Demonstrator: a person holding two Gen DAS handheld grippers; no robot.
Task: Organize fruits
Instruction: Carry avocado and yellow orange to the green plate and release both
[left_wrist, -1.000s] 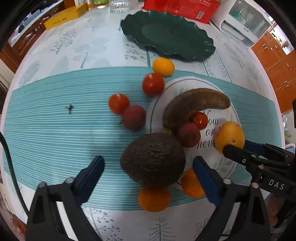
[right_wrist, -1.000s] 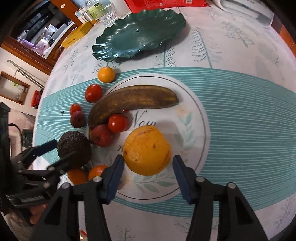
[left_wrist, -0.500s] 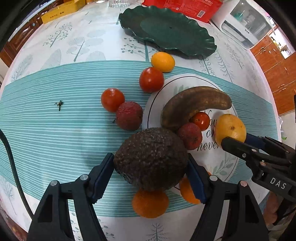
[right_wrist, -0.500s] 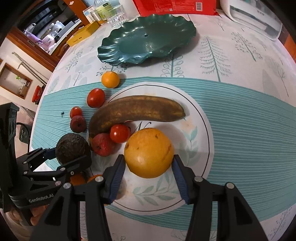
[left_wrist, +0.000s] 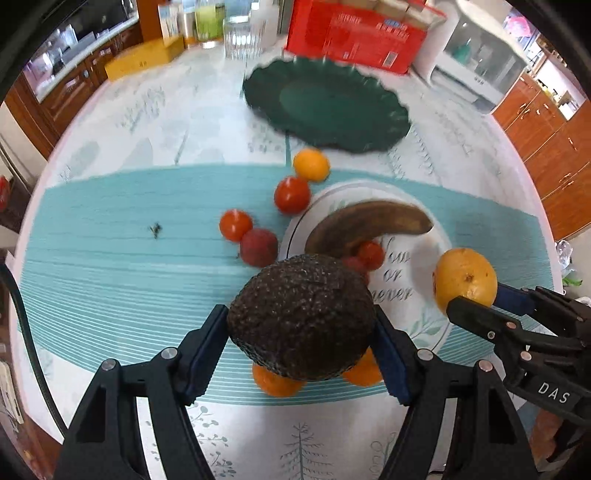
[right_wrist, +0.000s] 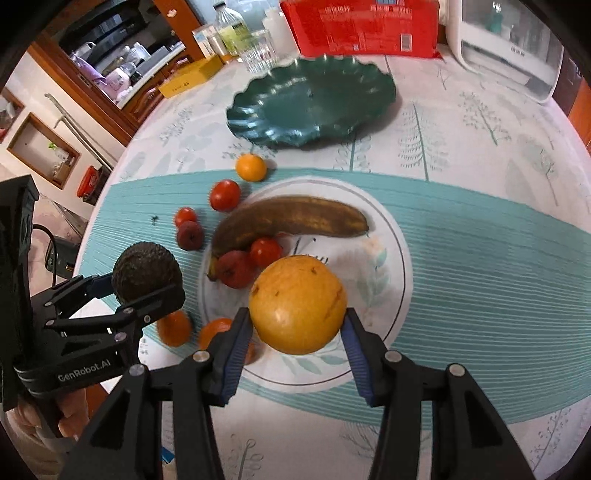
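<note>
Now lifted, avocado (left_wrist: 301, 319), orange (right_wrist: 297, 304), both clamped

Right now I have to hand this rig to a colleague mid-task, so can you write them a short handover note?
Left gripper: shut on the avocado, held above the teal runner.
Right gripper: shut on the large orange, held over the white plate.
On the white plate: brown banana, a tomato and a dark red fruit.
On the cloth: two tomatoes, another dark red fruit and three small oranges.
Done: both fruits gripped and off the table.
Left: the green plate holds nothing yet; probably set these two there, then sort the rest.
</note>
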